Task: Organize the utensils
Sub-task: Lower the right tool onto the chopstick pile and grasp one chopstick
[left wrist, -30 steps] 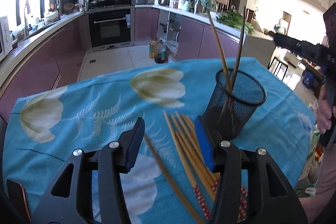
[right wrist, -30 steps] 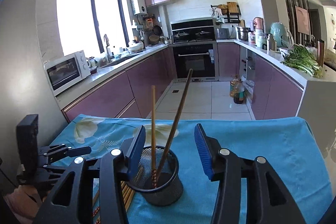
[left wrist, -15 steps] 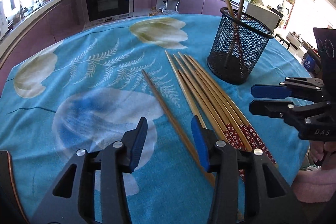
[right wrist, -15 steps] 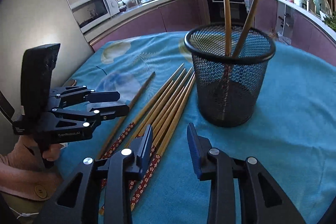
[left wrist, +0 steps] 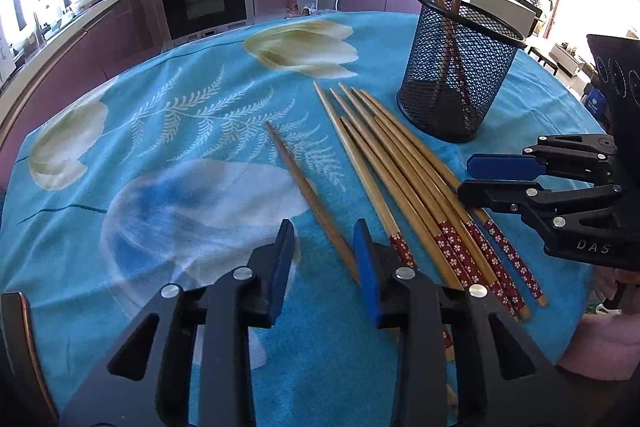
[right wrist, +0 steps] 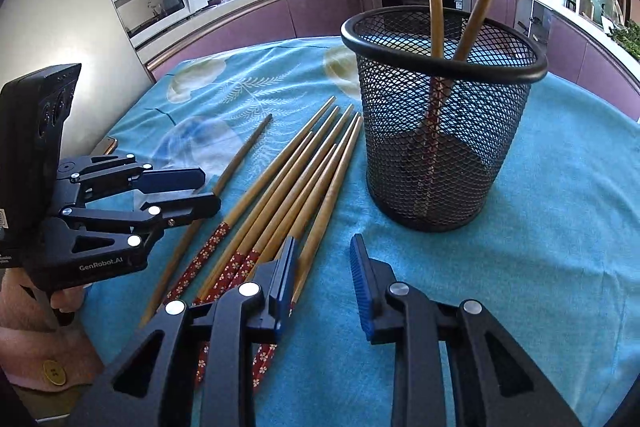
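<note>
In the left wrist view, the left claw sits at the bottom centre of the frame with its jaws closing around the lone dark chopstick, which runs up toward the middle of the picture. The stick lies between the pads, though they do not yet seem to press on it. Just to the right, the bundle of chopsticks lies fanned on the blue table, and the right-hand pad stands close to the nearest stick of that bundle. The likely trouble here is that the pad nudges or catches that neighbour, so two sticks lift together or the bundle scatters. The grip also falls near the stick's thick end, so the long free length could droop or swing once raised. The mesh cup, upper right, already holds two sticks.

In the right wrist view, the right claw at the bottom centre is closing beside the rightmost chopstick of the bundle. The left pad hides where that stick's end lies, so the jaws may shut on nothing, or push the stick sideways. The left claw appears at the left edge of this frame. The cup stands light and upright at the upper right; a stick dropped in at a slant could tip it or knock the two leaning inside.
</note>
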`<state>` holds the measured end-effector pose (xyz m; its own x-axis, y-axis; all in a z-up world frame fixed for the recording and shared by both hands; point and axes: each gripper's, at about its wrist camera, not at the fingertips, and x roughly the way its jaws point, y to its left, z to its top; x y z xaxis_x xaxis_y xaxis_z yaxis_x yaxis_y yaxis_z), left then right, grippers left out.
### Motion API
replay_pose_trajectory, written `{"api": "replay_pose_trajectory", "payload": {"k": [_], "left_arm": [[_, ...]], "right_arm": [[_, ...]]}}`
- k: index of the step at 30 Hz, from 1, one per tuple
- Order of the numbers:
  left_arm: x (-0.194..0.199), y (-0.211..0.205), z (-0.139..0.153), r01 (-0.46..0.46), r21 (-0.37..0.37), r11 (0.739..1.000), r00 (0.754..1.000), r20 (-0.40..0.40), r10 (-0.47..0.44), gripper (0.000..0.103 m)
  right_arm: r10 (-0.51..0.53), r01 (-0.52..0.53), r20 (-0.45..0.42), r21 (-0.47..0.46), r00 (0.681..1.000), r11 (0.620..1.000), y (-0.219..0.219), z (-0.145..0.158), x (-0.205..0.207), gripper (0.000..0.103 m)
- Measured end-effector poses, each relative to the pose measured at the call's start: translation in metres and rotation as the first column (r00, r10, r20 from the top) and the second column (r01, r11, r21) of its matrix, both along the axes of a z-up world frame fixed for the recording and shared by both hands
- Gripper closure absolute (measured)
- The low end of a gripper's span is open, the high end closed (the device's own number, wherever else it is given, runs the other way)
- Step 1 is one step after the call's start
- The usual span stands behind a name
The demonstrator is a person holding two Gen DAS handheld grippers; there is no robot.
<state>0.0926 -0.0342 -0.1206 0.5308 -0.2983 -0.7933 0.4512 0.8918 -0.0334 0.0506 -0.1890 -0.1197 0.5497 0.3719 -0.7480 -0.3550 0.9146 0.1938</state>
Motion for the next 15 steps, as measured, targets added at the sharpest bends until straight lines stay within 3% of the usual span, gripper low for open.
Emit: {"api": "replay_pose_trajectory", "payload": {"k": [4, 8, 15], "left_arm": [[0.001, 0.002, 0.001, -0.008, 0.004, 1.000, 1.000, -0.001, 0.008, 0.081], [0.007, 0.007, 0.000, -0.042, 0.001, 0.999, 0.999, -0.007, 0.042, 0.075], [0.010, 0.008, 0.000, -0.081, -0.023, 0.996, 0.997, -0.004, 0.081, 0.088]], "right_arm": [[-0.005, 0.005, 0.004, -0.030, 1.000, 1.000, 0.004, -0.001, 0.002, 0.081], [-0.018, 0.019, 0.018, -0.049, 1.000, 0.999, 0.009, -0.002, 0.008, 0.081], [-0.058, 0.058, 0.013, -0.007, 0.998, 0.998, 0.006, -0.004, 0.014, 0.095]]}}
